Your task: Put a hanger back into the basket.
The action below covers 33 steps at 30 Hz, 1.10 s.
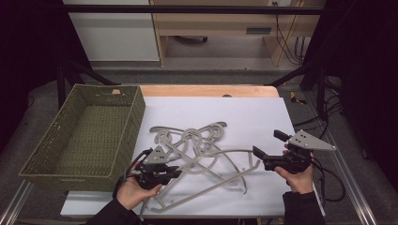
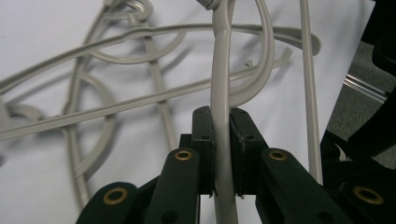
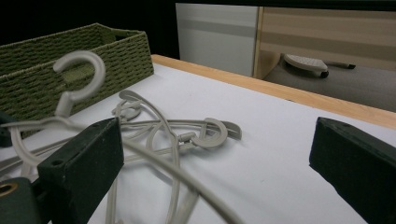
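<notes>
The left tool (image 2: 222, 154) is clamped on a grey hanger (image 2: 220, 93), its bar running from 6 toward 12 o'clock. At 3 o'clock the right tool (image 1: 268, 149) stands with jaws apart. More tangled hangers (image 1: 202, 140) lie across white paper (image 1: 244, 112) on the desk (image 1: 206, 90). A green woven basket (image 1: 82, 136) sits at 10 o'clock, with cabinets beyond.

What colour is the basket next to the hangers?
The basket is olive green and woven; it shows best in the high view.
</notes>
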Each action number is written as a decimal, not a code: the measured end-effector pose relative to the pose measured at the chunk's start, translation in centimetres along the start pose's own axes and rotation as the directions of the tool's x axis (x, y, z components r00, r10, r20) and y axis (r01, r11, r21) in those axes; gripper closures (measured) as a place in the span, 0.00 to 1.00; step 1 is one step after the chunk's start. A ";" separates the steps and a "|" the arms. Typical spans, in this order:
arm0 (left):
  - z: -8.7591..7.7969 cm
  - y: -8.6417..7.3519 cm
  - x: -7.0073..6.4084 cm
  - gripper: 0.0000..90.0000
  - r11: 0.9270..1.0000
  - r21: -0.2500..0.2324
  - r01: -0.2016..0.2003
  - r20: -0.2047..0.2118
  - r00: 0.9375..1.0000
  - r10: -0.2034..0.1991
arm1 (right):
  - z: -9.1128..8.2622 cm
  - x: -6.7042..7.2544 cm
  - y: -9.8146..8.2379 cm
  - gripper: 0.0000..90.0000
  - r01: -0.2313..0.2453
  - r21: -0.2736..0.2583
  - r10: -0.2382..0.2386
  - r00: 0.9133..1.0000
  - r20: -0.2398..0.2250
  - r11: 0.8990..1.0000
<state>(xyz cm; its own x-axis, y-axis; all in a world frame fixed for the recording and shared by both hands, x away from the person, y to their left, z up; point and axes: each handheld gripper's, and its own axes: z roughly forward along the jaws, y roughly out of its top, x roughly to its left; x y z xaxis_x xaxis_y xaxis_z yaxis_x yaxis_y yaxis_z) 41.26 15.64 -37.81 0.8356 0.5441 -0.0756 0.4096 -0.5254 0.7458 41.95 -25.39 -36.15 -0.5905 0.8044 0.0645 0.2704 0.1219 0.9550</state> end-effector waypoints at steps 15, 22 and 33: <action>-5.4 -0.2 3.7 0.91 0.994 -0.077 0.077 -0.132 0.987 -0.087 | -0.2 -0.2 0.0 0.04 -0.002 -0.003 0.002 1.000 0.006 1.000; -8.5 -0.1 6.0 0.91 0.986 -0.135 0.093 -0.195 0.974 -0.118 | -0.3 -0.3 0.1 0.03 -0.006 -0.009 0.006 1.000 0.015 1.000; -11.9 1.3 9.3 0.91 0.983 -0.164 0.080 -0.251 0.960 -0.120 | -0.3 -0.3 0.1 0.03 -0.006 -0.007 0.006 1.000 0.016 1.000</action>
<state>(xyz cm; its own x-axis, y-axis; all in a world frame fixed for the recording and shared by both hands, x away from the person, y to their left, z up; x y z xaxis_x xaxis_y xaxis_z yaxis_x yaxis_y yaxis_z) 45.17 27.79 -29.64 0.6615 0.7499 0.0042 0.4092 -0.3657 0.8359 41.92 -25.79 -36.04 -0.5765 0.8144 0.0658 0.2685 0.1128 0.9567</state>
